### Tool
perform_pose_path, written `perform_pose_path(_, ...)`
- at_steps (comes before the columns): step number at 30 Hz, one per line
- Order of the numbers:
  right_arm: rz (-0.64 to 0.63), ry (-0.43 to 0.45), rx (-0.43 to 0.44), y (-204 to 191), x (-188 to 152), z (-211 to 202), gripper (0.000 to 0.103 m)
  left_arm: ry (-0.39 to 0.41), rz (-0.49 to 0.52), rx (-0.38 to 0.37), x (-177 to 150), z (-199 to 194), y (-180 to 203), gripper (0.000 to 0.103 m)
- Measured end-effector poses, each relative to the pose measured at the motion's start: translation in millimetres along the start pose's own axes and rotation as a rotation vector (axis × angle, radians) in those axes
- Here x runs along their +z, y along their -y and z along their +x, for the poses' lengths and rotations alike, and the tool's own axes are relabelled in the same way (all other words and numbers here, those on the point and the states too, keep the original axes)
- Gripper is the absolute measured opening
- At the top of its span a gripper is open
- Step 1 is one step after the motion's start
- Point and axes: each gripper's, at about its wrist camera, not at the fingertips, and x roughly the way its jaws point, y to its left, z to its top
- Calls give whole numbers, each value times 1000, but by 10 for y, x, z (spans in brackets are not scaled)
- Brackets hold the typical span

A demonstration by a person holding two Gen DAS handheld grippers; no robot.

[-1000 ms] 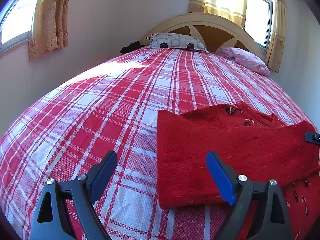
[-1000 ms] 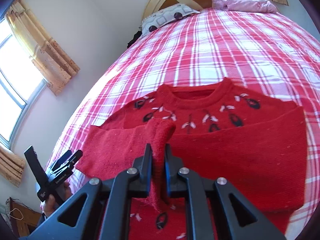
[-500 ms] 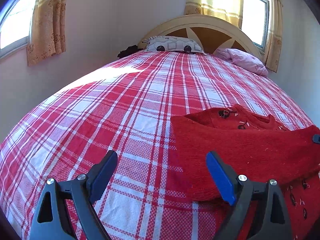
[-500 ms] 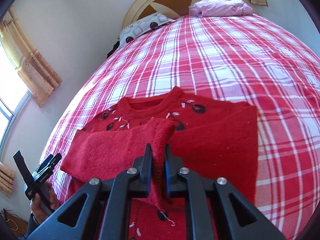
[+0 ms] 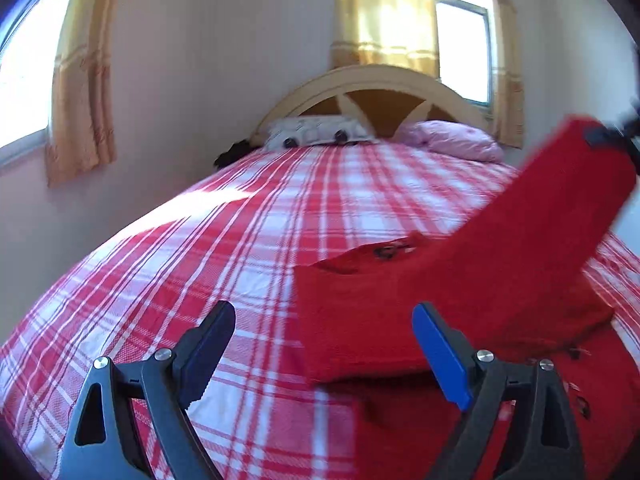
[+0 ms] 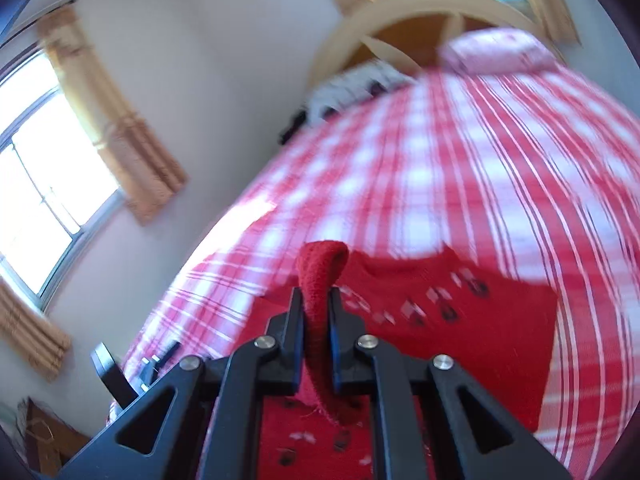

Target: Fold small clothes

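Observation:
A small red knitted sweater (image 5: 420, 304) with a dark and white pattern lies on the red and white plaid bed (image 5: 248, 248). My right gripper (image 6: 316, 304) is shut on the sweater's sleeve cuff (image 6: 320, 268) and holds it lifted. In the left wrist view the raised sleeve (image 5: 560, 196) stretches up to the right gripper (image 5: 612, 136) at the right edge. My left gripper (image 5: 324, 344) is open and empty, low over the bed at the sweater's left edge. The sweater's body also shows in the right wrist view (image 6: 460, 328).
A curved wooden headboard (image 5: 380, 80) stands at the far end with a patterned pillow (image 5: 320, 130) and a pink pillow (image 5: 452, 138). Curtained windows (image 5: 24, 76) are on the left wall and behind the headboard. The left gripper (image 6: 120, 376) shows at the lower left in the right wrist view.
My right gripper has lifted the sleeve up off the sweater's body, and its view has swung upward. My left gripper stays open and has dropped lower beside the sweater.

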Motion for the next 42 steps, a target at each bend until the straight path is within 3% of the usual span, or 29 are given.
perform_pose_path(5, -110, 30, 36, -490, 196, -125, 13, 16, 148, -241, -45, -302, 503, 91)
perform_pose_path(9, -159, 22, 42, -632, 235, -138, 13, -1, 257, -336, -96, -283, 838, 91)
perform_pose_path(13, -159, 13, 27, -522, 176, -146, 13, -65, 251, -451, -84, -16, 972, 91)
perform_pose_path(17, -123, 8, -9, -235, 83, -153, 13, -191, 184, -222, -98, 404, 832, 91)
perform_pose_path(19, -99, 6, -29, -78, 38, -158, 13, -259, 68, -211, -113, 526, 605, 91)
perform_pose_path(22, -46, -5, -53, 194, -25, -113, 13, -299, -43, -171, -120, 594, 379, 91)
perform_pose_path(27, 27, -11, -49, 426, -85, -80, 13, -371, -82, -75, -214, 729, 313, 91)
perform_pose_path(28, 26, -8, -47, 421, -82, -97, 13, -382, -78, -27, -207, 739, 312, 91)
perform_pose_path(34, -14, 39, -14, 221, 23, -311, 13, -381, -174, 88, -305, 692, 92, 91)
perform_pose_path(37, -36, 50, -14, 161, 65, -346, 13, -415, -289, 67, -377, 728, -131, 91)
perform_pose_path(42, -19, 5, -70, 382, -111, -193, 13, -409, -272, 73, -409, 637, -132, 91)
